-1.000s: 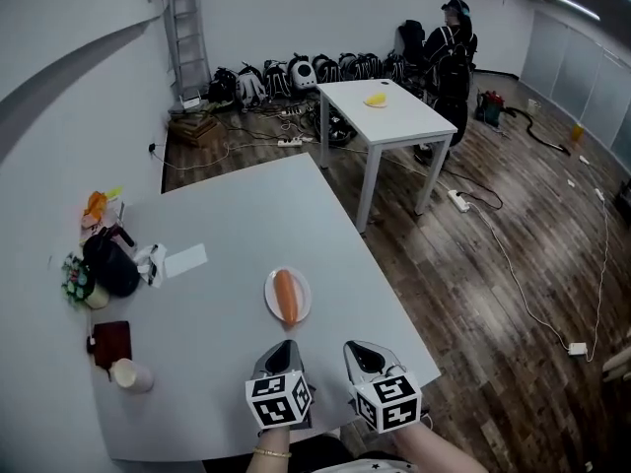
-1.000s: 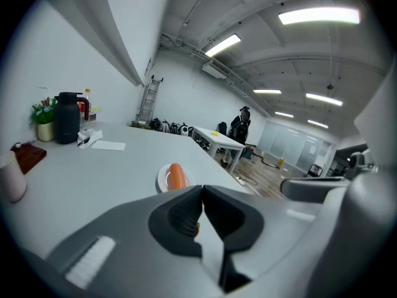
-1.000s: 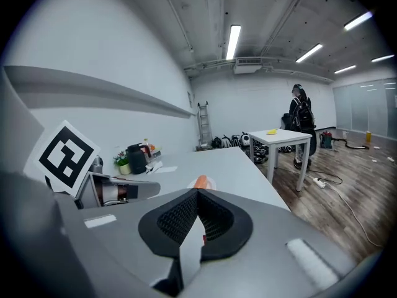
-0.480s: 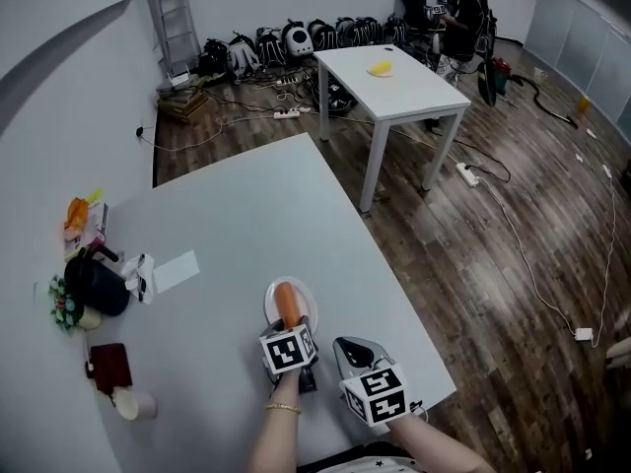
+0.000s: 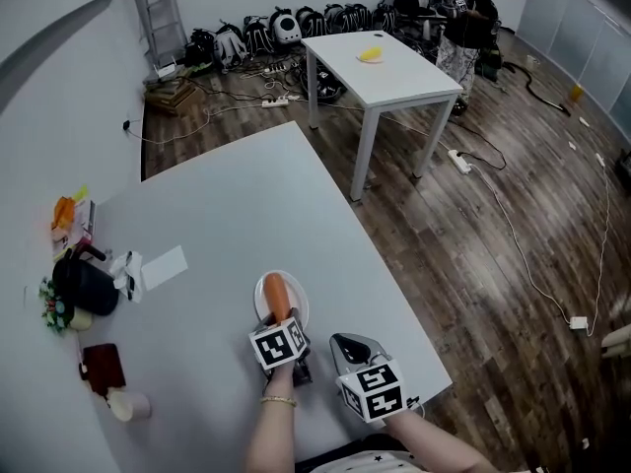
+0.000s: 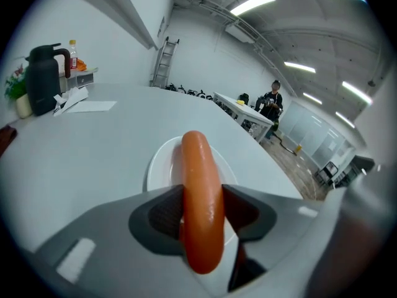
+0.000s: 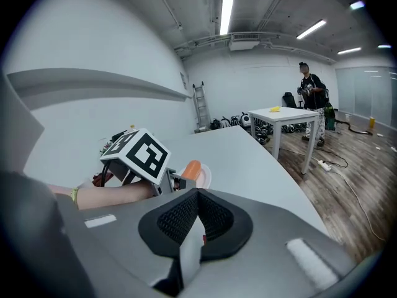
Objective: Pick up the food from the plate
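Matte grey flat tabletop (image 5: pixel 227 205). Small round glossy white plate (image 5: pixel 299 304) near its front edge. Left gripper (image 6: pixel 201 211): ribbed dark pads closing, touching both sides of the smooth orange cylindrical sausage (image 6: pixel 200 166) lying on the plate. Right gripper (image 7: pixel 193 225): jaws together, empty.

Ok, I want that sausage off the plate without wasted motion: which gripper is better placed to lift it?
Left. The left gripper is at the plate, jaws closing on the sausage between them. The right gripper sits back beside it, shut and empty, off the plate.
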Action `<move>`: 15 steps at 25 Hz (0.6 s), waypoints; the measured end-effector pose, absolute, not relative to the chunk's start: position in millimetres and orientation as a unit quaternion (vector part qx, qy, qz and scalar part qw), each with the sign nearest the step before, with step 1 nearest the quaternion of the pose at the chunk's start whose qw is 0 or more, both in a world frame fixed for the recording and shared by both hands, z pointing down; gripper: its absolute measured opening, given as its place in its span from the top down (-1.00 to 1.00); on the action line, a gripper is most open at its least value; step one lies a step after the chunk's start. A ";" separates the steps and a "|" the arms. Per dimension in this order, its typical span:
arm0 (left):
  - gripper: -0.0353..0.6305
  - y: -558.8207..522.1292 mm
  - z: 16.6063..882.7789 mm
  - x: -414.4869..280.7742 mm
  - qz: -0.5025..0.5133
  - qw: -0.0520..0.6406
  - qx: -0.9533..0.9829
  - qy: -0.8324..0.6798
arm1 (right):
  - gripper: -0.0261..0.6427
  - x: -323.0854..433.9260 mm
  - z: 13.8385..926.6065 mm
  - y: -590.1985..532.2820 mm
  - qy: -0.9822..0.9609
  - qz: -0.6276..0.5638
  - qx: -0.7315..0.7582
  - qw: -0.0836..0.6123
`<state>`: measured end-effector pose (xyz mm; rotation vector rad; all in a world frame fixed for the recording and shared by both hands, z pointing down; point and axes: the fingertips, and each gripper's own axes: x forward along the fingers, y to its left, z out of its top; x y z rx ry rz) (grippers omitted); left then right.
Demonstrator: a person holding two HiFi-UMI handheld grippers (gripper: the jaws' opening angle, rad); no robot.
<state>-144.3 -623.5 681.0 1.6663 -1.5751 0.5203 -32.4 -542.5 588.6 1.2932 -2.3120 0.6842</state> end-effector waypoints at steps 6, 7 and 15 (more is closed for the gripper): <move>0.32 -607.0 662.3 -142.6 0.158 0.379 0.682 -0.606 | 0.93 -32.3 579.6 -530.5 -0.831 0.234 0.465 0.196; 0.32 -602.3 657.5 -140.9 0.151 0.377 0.686 -0.603 | 0.93 -31.1 577.5 -528.7 -0.832 0.232 0.465 0.195; 0.32 -540.6 601.4 -134.5 0.077 0.373 0.709 -0.594 | 0.93 -28.2 557.4 -508.4 -0.841 0.211 0.463 0.183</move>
